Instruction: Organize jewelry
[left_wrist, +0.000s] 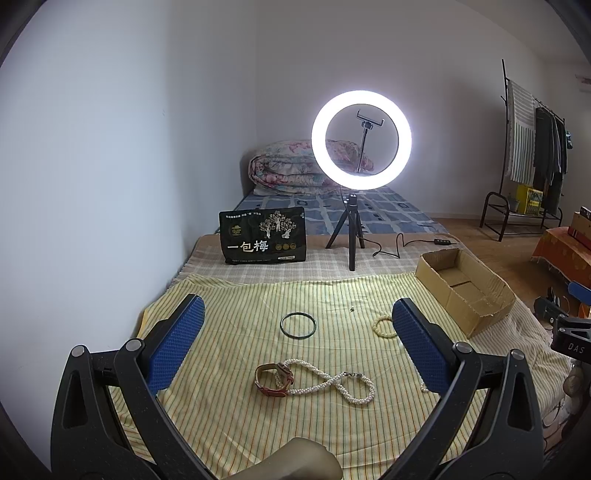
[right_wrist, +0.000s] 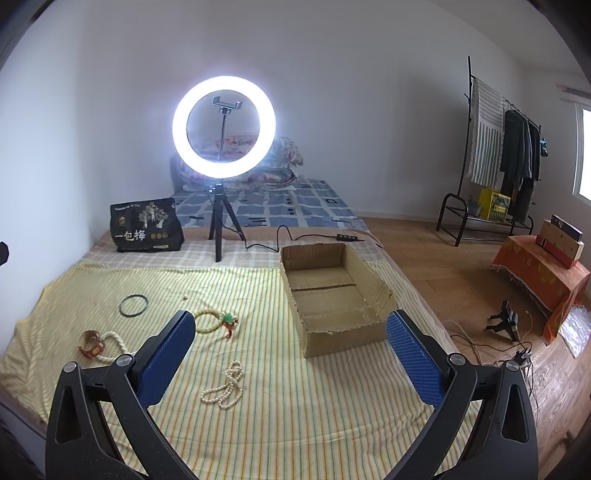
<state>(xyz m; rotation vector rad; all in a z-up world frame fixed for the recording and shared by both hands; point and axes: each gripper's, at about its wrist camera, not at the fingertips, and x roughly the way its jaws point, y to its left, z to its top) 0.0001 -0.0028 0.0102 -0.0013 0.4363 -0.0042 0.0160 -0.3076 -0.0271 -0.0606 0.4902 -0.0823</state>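
Left wrist view: left gripper (left_wrist: 297, 334) jaws held apart, empty | watch (left_wrist: 274, 379) and pearl necklace (left_wrist: 332, 382) laid touching on striped bedsheet (left_wrist: 229, 302) | right gripper (right_wrist: 291, 345) jaws apart before cardboard box (right_wrist: 332, 291).

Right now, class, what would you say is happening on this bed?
A person holds two grippers, the left gripper and the right gripper, both open and empty above a striped cloth. Jewelry lies scattered on it: a dark bangle, a watch touching a pearl necklace, a beaded bracelet and a second pearl strand. The cardboard box holds nothing yet, so sorting has not started.
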